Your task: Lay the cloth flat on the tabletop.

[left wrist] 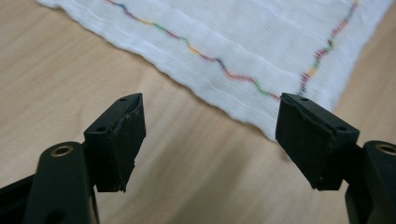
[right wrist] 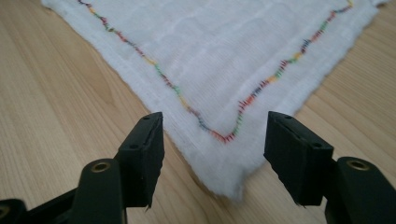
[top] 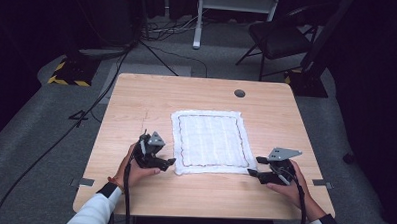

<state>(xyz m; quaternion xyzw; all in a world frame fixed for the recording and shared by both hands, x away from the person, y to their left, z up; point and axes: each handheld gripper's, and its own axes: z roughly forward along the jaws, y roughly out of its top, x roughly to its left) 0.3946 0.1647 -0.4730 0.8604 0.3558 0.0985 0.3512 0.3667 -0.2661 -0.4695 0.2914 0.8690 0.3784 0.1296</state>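
Now, starting at the left, the left gripper (top: 165,162) is made of hard black plastic, with a grey three-cornered plate on top. A hand (top: 133,169) with a white sleeve holds it. Its two jaws stand wide apart and nothing is between them. In the left gripper view the flat black pads look a bit chipped at the edges. Just ahead of this gripper, and a little to its right, lies the near left corner of the cloth (top: 211,141).

The cloth (left wrist: 243,42) is white, soft and square, with fine lines woven in it and a wavy seam of many colours running all around near its fuzzy edge. It lies flat, between the two grippers.

Under it is the table (top: 136,110), smooth pale wood with streaks. A small round grey cap (top: 239,93) sits far beyond the cloth. Past the table is grey carpet, black cables, a folding chair (top: 279,37) and a dark room.

At the right, the right gripper (top: 253,166) is black too. Its jaws stand apart and hold nothing. In the right gripper view the cloth (right wrist: 219,60) points its near right corner into the gap between the jaws, but the pads do not press on it.
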